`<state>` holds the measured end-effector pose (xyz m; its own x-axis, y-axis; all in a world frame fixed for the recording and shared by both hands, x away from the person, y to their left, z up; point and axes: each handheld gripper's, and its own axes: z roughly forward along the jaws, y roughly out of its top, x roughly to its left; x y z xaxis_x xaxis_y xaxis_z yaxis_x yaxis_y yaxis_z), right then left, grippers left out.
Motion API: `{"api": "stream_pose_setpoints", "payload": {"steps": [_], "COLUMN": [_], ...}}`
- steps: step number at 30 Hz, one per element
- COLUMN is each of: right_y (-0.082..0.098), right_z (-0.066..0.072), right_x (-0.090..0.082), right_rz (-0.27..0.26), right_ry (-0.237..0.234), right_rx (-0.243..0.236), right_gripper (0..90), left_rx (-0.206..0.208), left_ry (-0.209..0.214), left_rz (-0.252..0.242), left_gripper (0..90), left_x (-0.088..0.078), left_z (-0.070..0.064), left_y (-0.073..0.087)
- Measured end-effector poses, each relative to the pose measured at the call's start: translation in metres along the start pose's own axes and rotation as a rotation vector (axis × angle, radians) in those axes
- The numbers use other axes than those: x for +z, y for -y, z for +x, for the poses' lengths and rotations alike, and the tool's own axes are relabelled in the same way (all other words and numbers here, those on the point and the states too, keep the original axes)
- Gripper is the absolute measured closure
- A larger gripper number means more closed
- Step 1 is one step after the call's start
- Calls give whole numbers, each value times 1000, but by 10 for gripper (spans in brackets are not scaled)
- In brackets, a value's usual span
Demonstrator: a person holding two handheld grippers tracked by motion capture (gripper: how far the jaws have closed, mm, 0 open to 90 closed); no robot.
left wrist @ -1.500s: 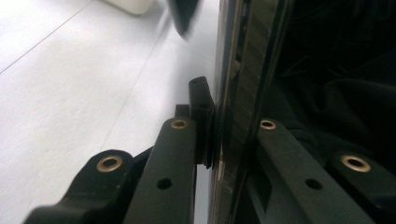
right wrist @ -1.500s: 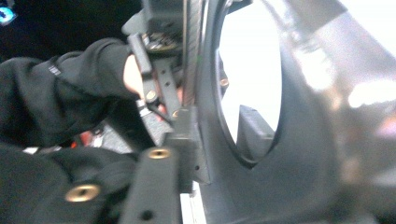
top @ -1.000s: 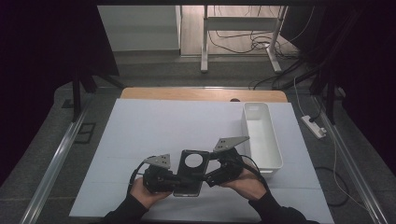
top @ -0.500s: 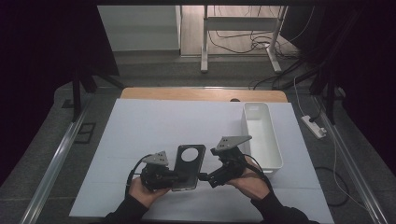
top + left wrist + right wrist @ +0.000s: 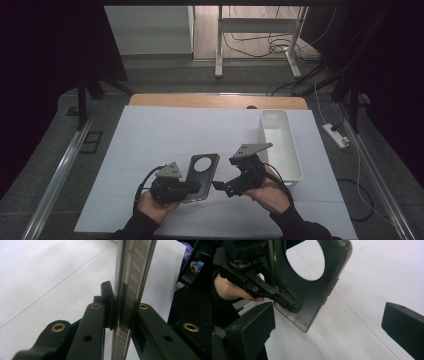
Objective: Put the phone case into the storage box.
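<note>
White table covering [image 5: 150, 145] stretches wide and bare under the work, with a dark floor around it. Near the front edge, a dark phone case [image 5: 202, 176] with a round camera hole is held up off the surface, pinched by its lower edge between the pressed-together jaws of the left gripper [image 5: 192, 187]; in the left gripper view the case [image 5: 130, 290] is seen edge-on, clamped thinly. The right gripper [image 5: 220, 186] sits just right of the case, its jaws having just been opening and now spread wide with nothing between them.

A slip is judged the main risk: so narrow a bite on a soft, bendable edge could let the case twist or drop if it is tilted or nudged by the right gripper. A flexing wall could also be missed if a regrasp is tried.

Plenty of open room lies to the far side and left. To the right, a white tray [image 5: 280, 145] stands near the right gripper, and the table's front edge is close.
</note>
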<state>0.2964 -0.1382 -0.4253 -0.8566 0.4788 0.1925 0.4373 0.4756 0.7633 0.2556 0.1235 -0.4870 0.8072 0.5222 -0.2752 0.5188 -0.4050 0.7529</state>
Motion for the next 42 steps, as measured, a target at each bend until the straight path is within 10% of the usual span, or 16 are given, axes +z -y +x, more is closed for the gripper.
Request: {"api": "stream_pose_setpoints", "payload": {"steps": [12,30,42], "right_y": [-6,-9,-8], "right_z": [0,5,7], "right_x": [-10,-22,-24], "right_rz": [-34,-114,-146], "right_ry": [79,117,81], "right_rx": [3,-84,-115], "right_gripper": [0,599,766], "left_rx": [-9,-7,-10], "left_ry": [15,63,142], "left_rz": [11,24,22], "left_gripper": [849,849,850], "left_x": [4,8,10], "left_z": [-6,-8,-6], "left_y": [1,1,1]}}
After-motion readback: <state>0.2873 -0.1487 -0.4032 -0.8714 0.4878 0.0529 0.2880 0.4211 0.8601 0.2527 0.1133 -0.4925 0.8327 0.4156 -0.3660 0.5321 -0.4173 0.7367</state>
